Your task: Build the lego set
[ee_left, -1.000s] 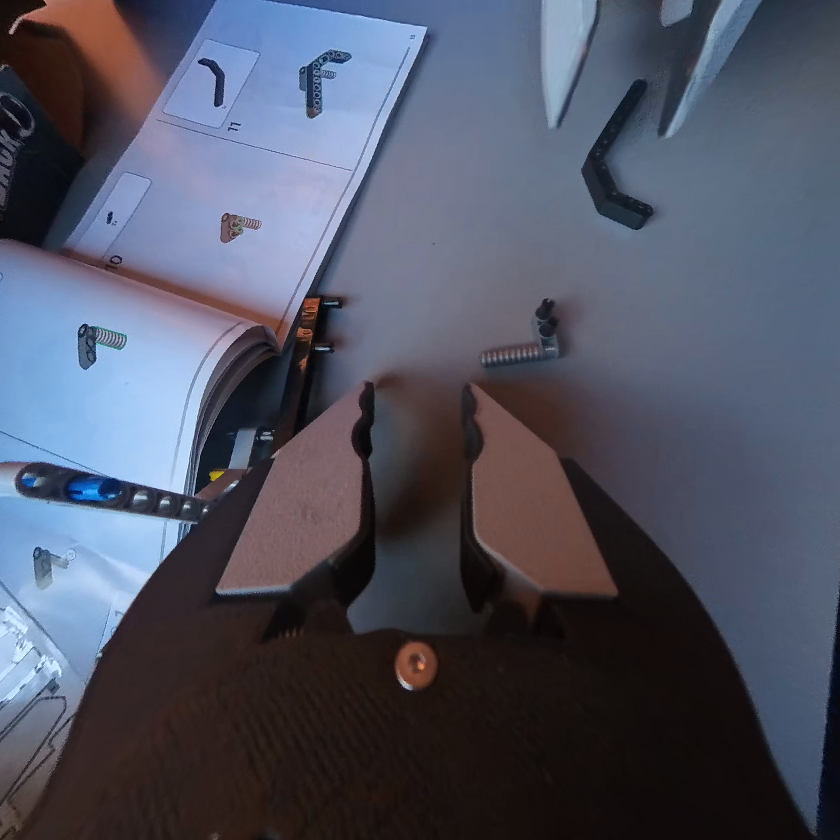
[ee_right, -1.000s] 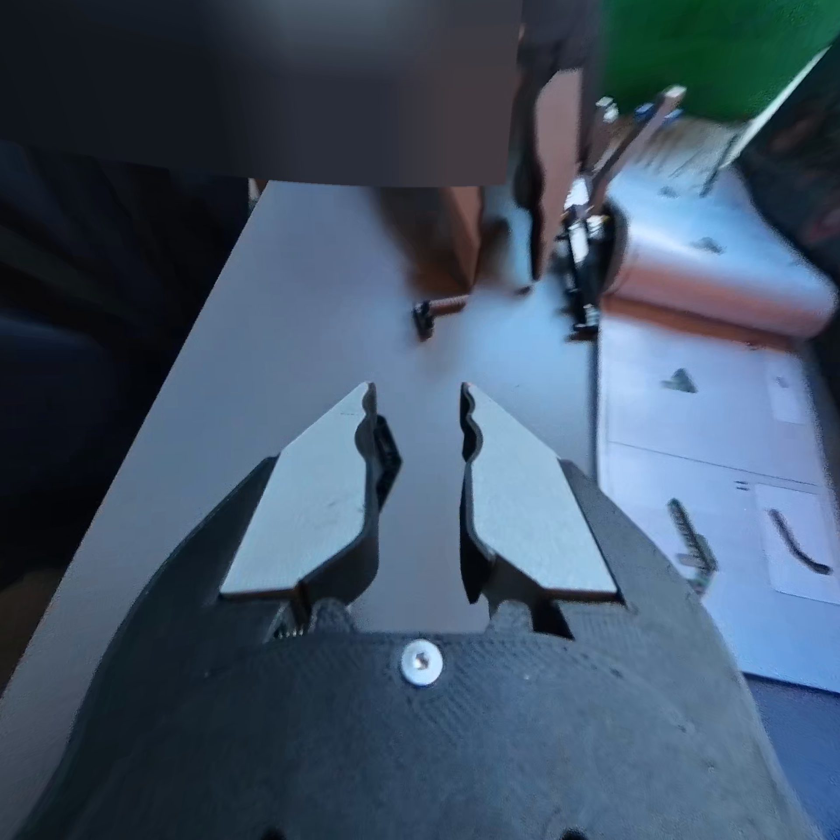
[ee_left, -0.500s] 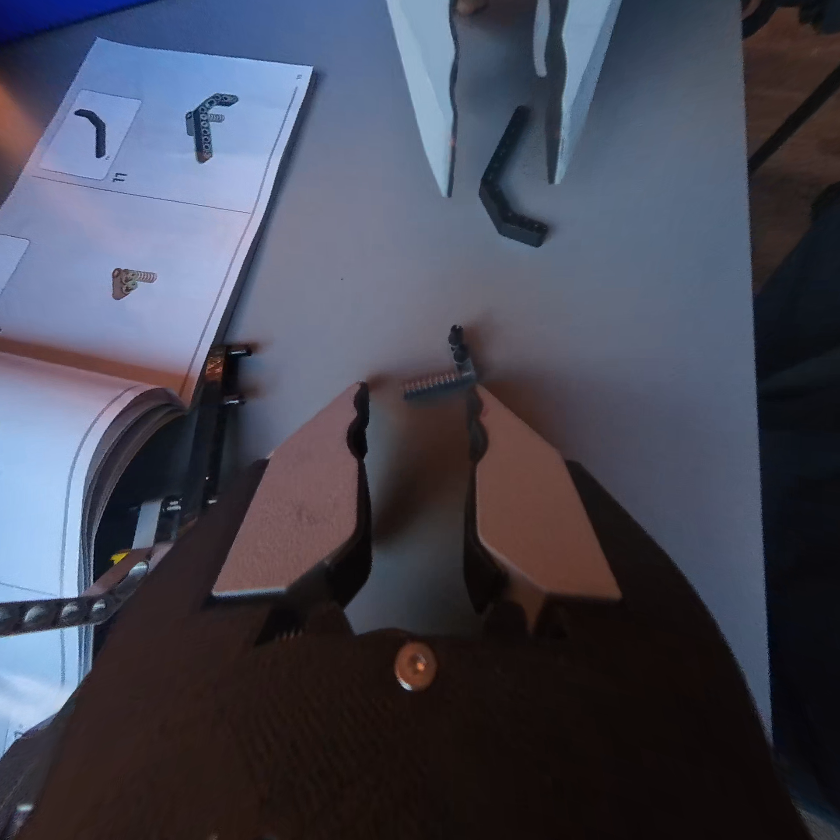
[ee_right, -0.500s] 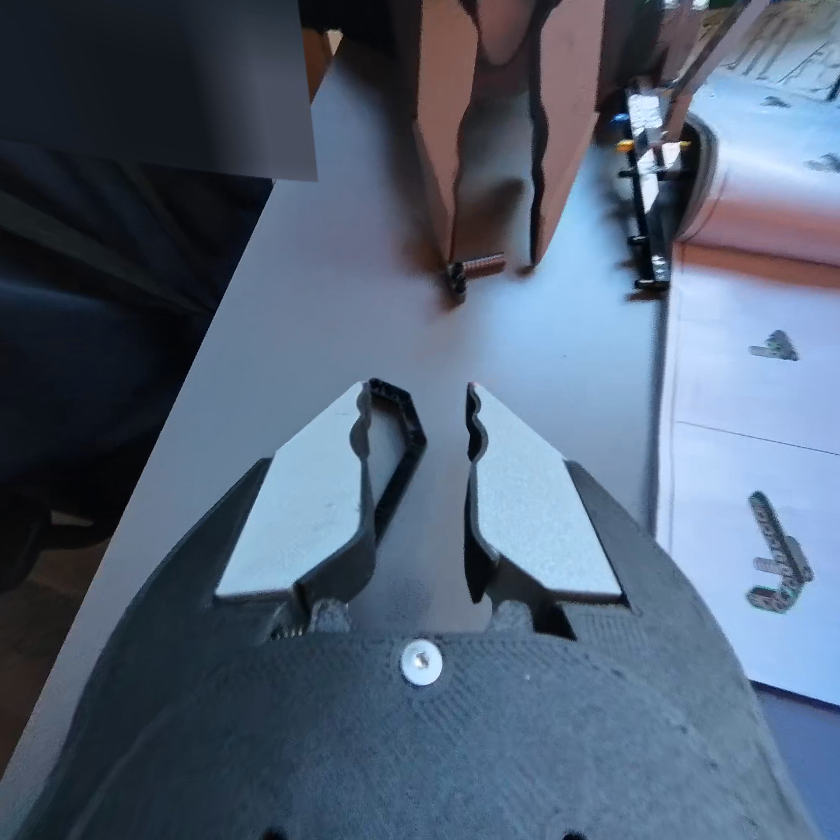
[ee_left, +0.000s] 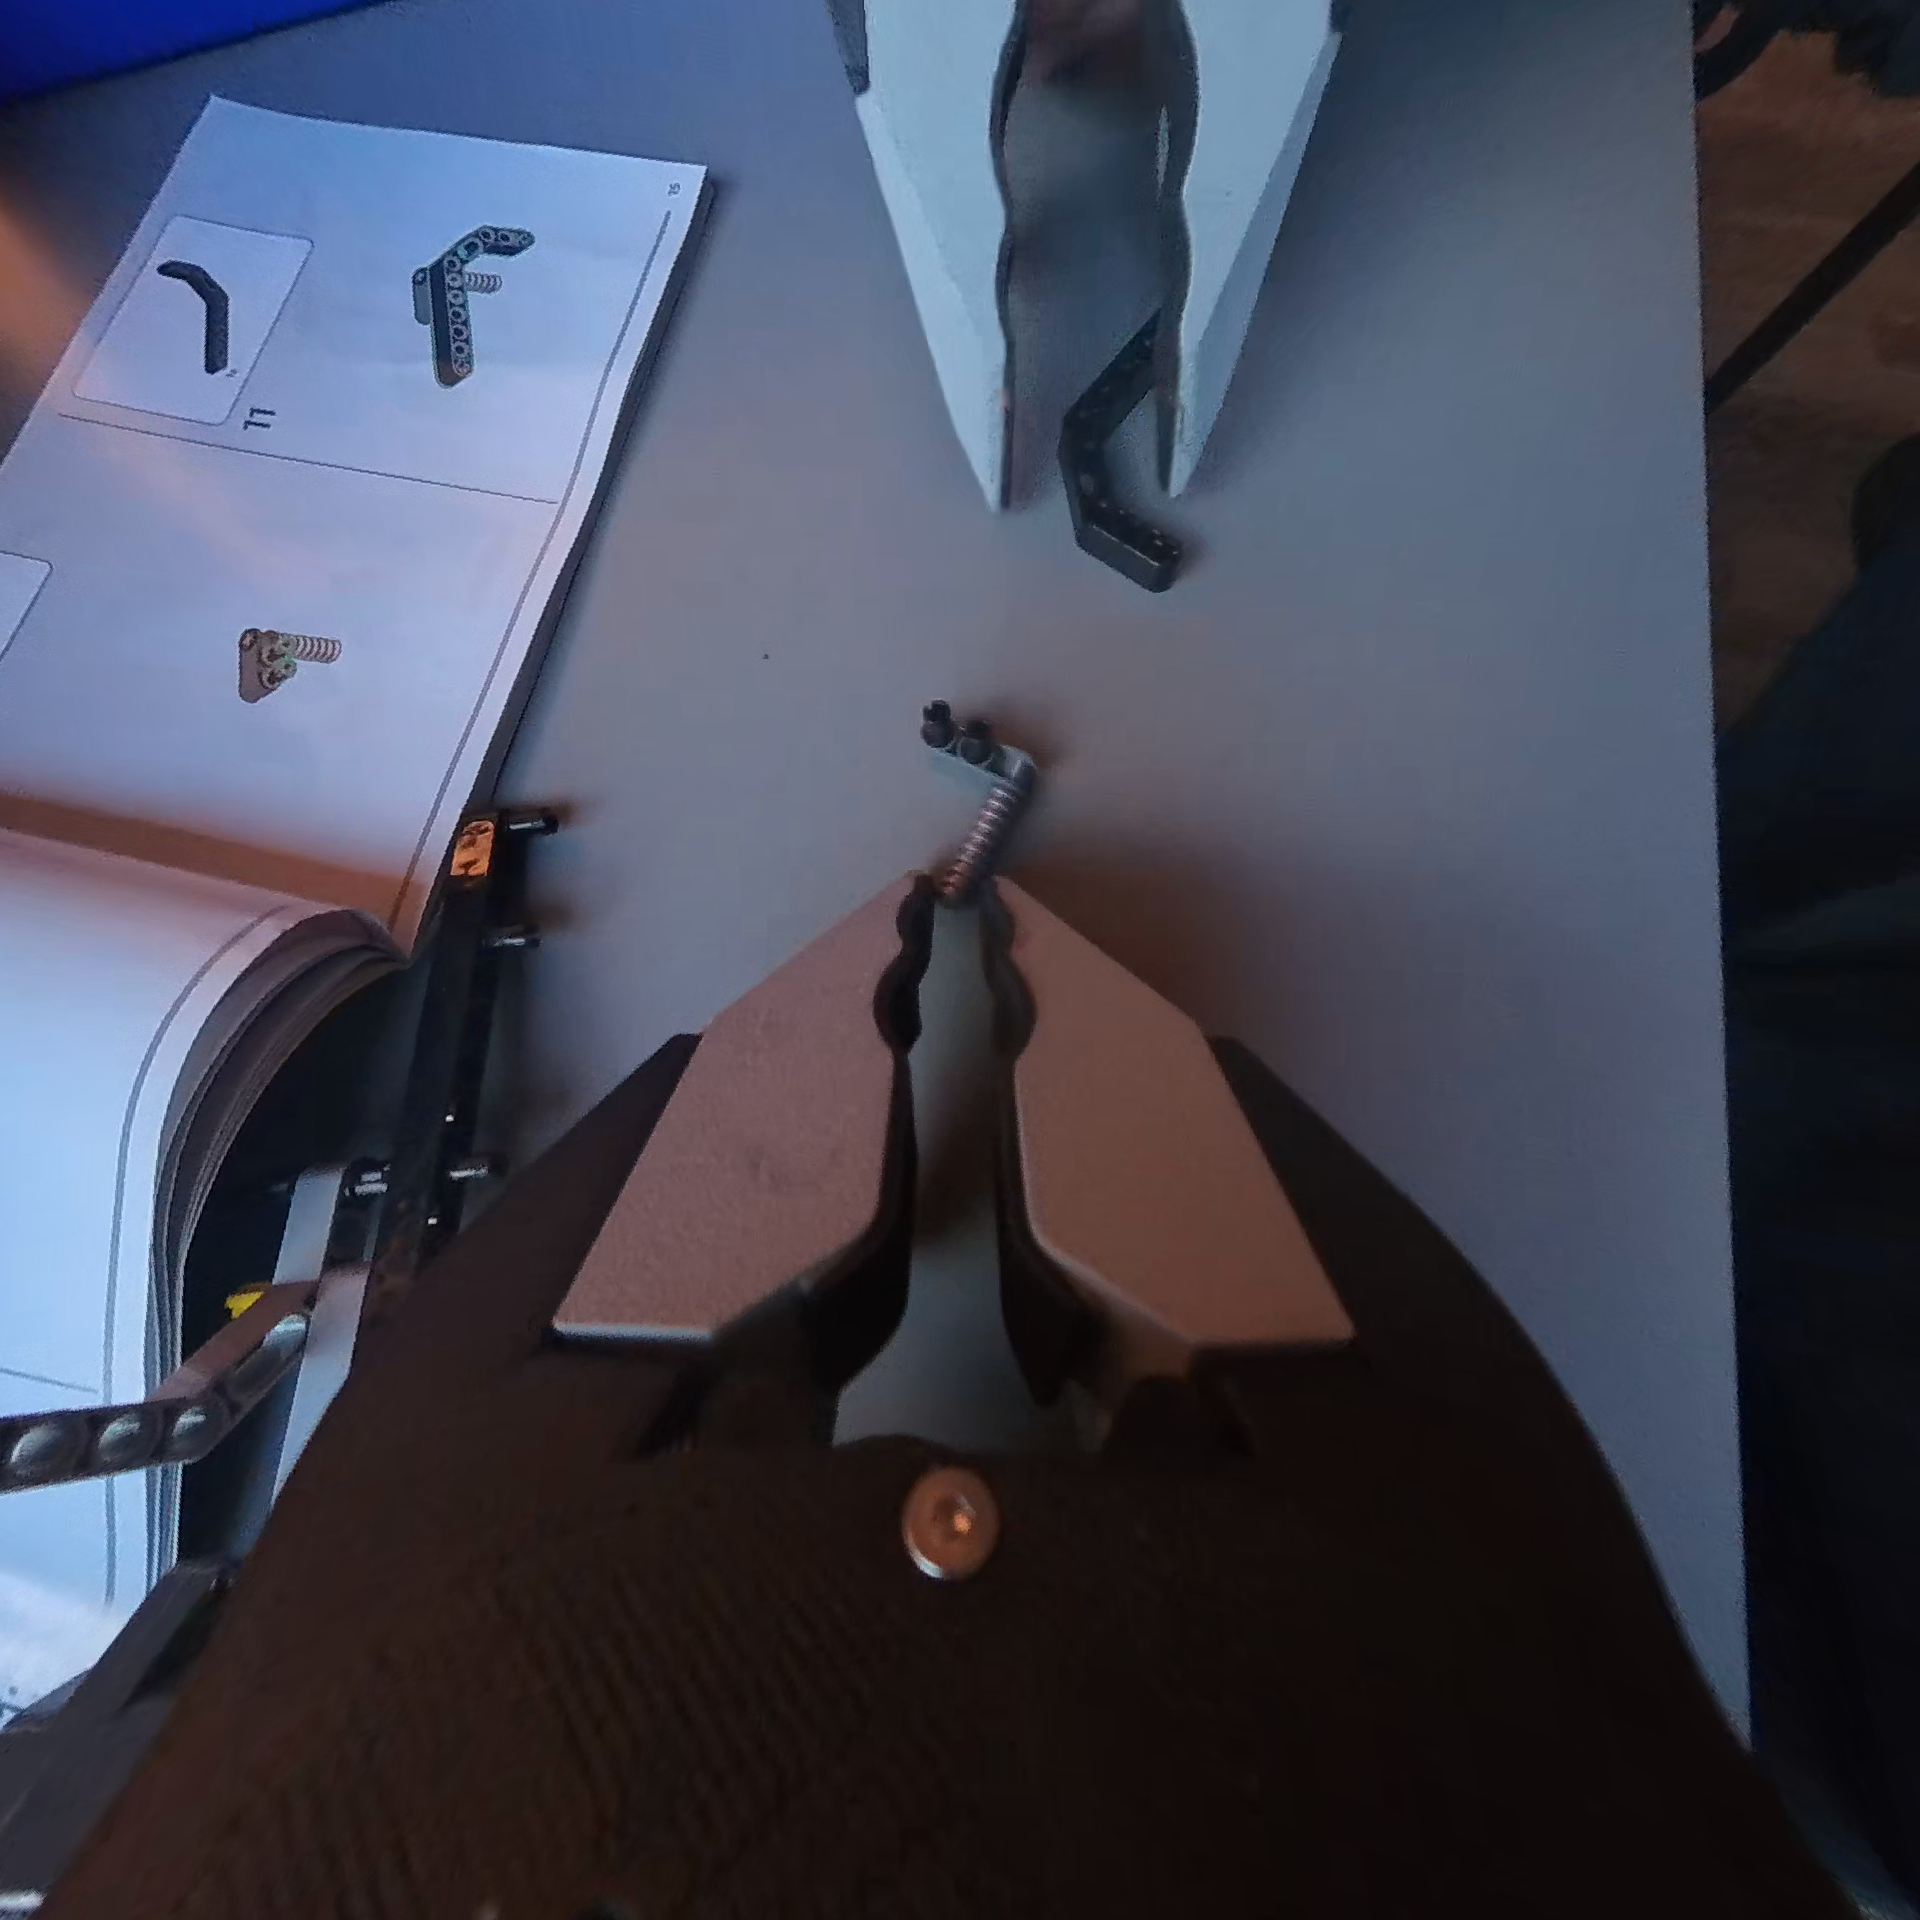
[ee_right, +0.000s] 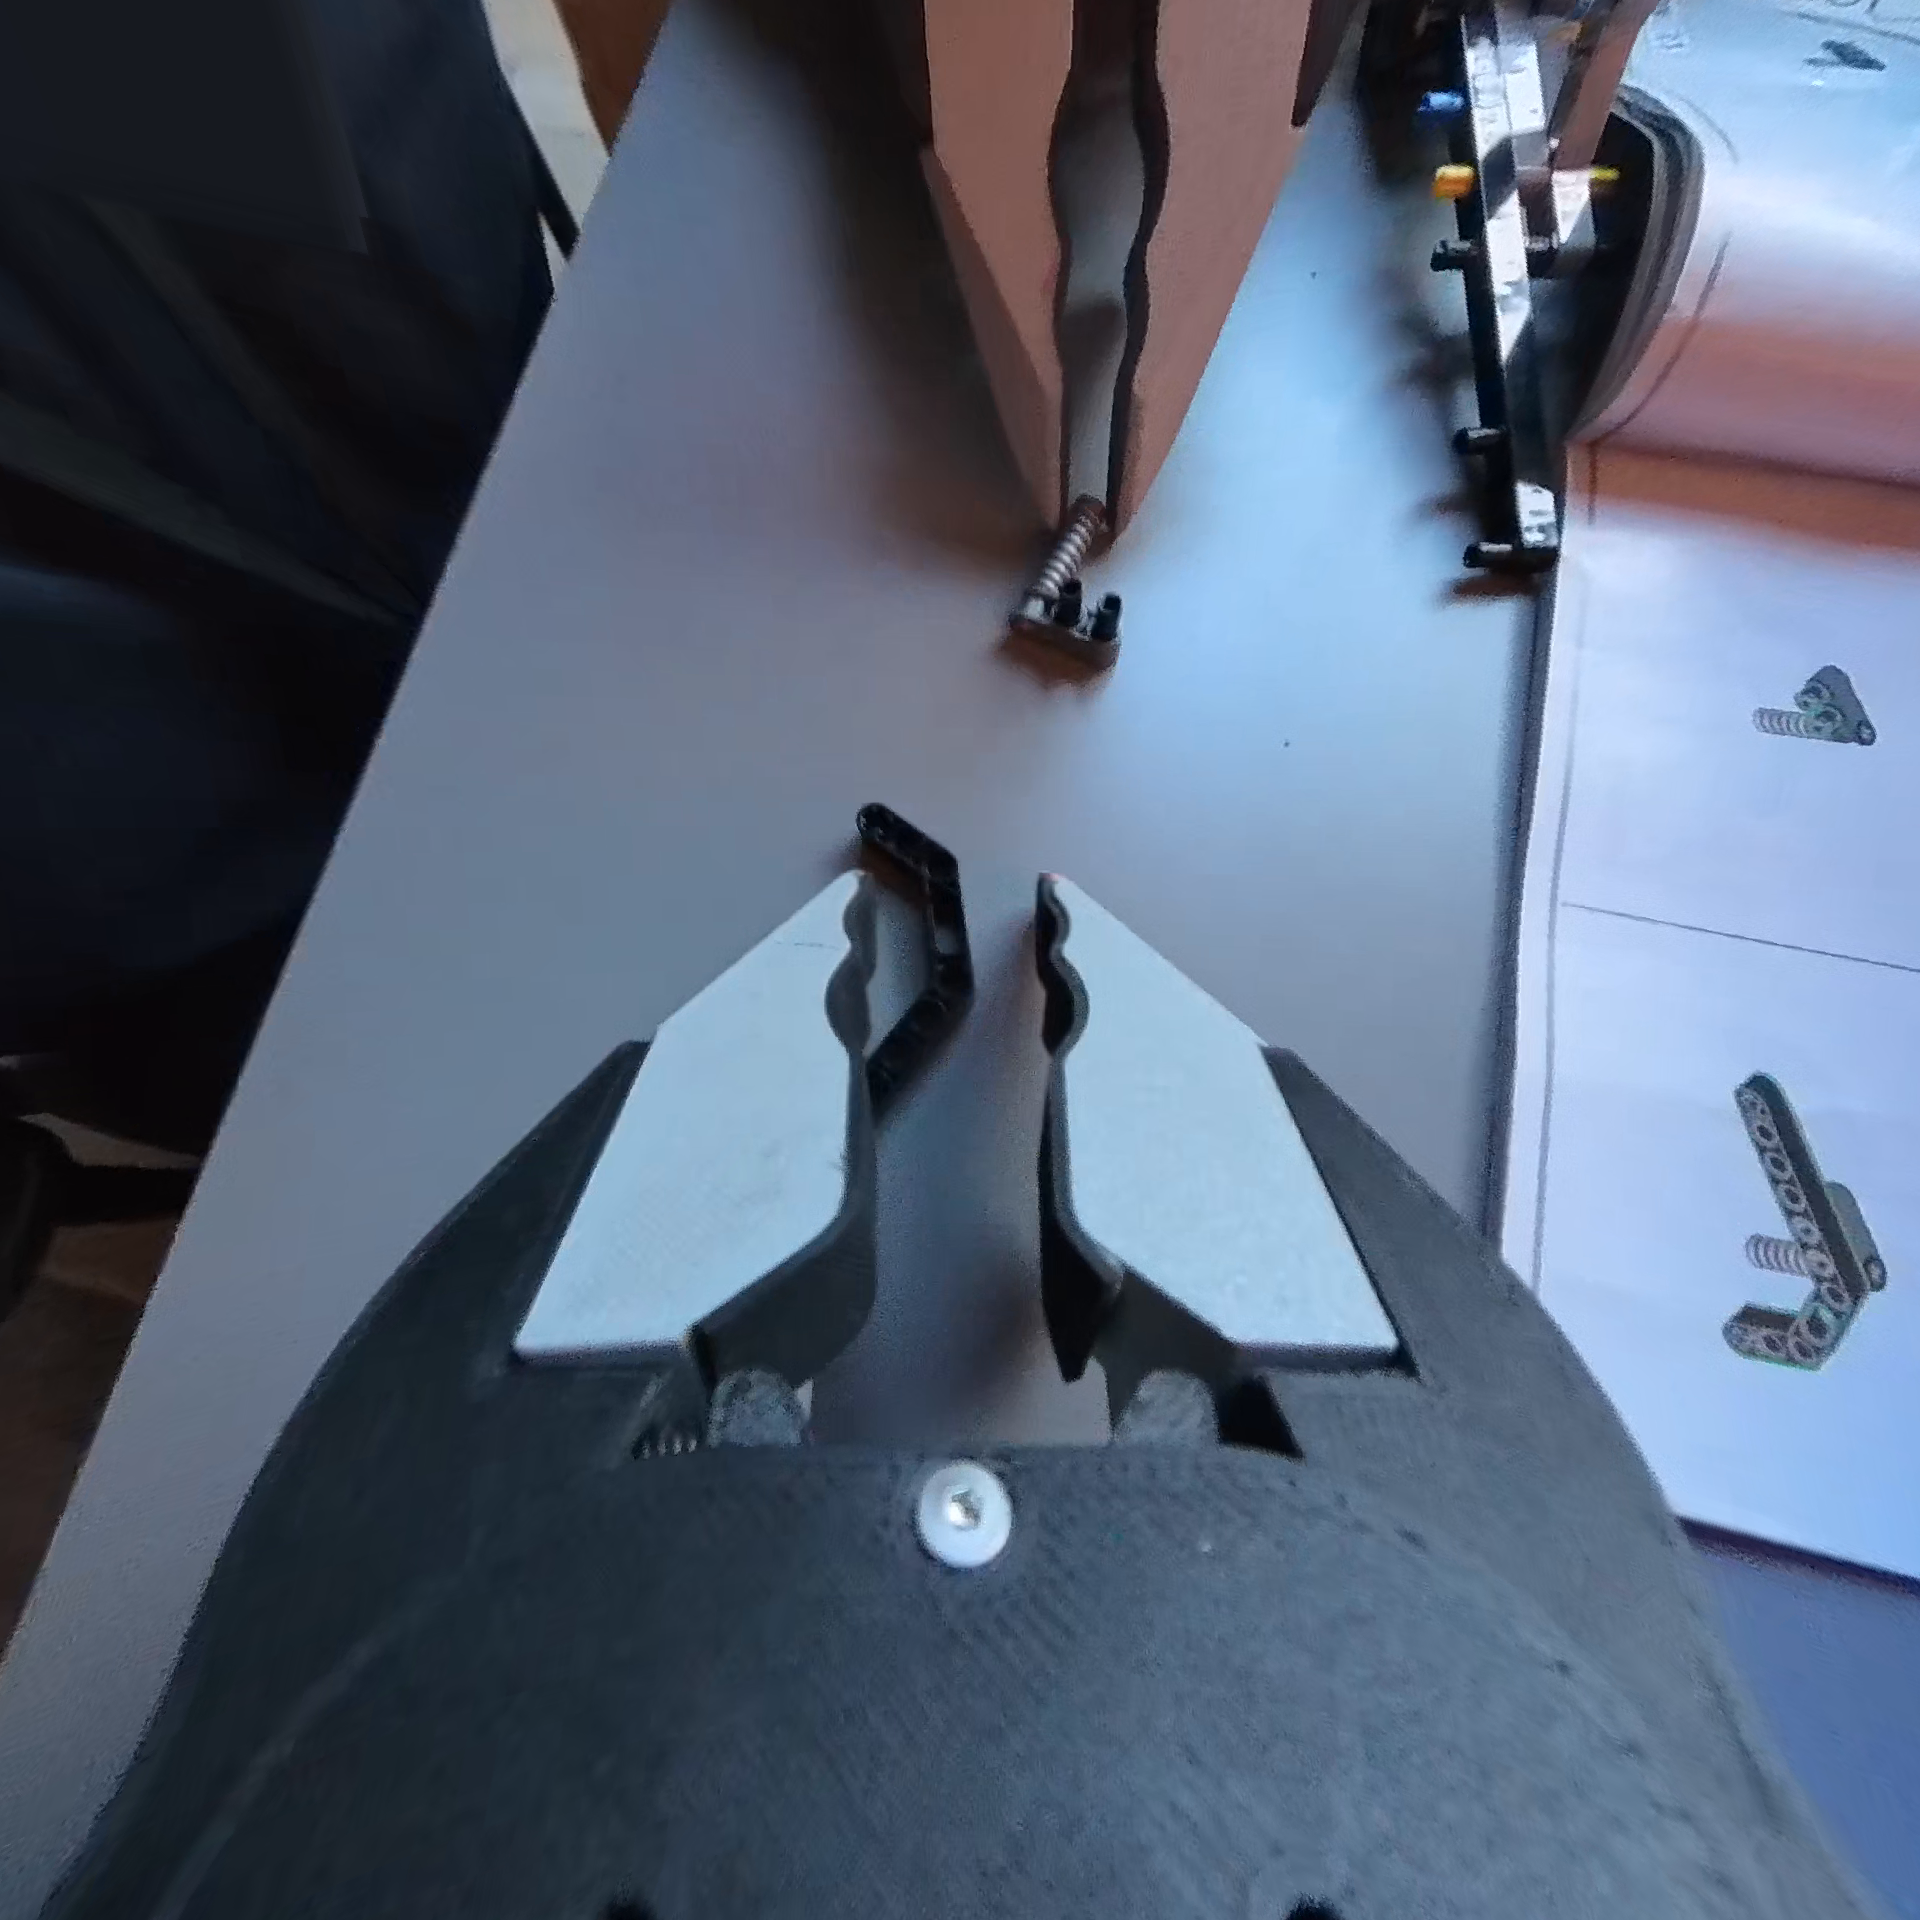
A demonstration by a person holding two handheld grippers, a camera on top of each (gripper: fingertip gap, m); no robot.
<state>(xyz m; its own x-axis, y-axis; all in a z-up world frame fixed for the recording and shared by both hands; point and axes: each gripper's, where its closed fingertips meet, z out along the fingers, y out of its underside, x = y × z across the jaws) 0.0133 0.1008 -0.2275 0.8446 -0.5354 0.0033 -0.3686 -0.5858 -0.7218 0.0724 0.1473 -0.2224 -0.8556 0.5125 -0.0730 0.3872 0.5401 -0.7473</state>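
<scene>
A small grey connector with two black pins and a metal spring (ee_left: 977, 764) lies on the grey table. My left gripper (ee_left: 956, 899) has its tips nearly together on the free end of the spring. The right wrist view shows the piece too (ee_right: 1065, 623), with the left gripper (ee_right: 1093, 509) pinching the spring end. A black bent beam (ee_right: 930, 935) lies flat between the fingers of my right gripper (ee_right: 953, 883), close to the left finger. That gripper is open, with a gap on the beam's other side. In the left wrist view the beam (ee_left: 1127, 540) sticks out from the right gripper (ee_left: 1089, 497).
An open instruction booklet (ee_left: 343, 436) covers the table's left side and also shows in the right wrist view (ee_right: 1714, 935). A partly built black model (ee_left: 457, 1039) lies along its edge. A grey holed beam (ee_left: 114, 1439) juts over the booklet. The table edge (ee_left: 1714, 1039) runs down the right.
My left gripper moved forward and closed on the spring, and the piece turned its spring towards it. My right gripper advanced so the black beam lies deeper between its fingers, which narrowed a little.
</scene>
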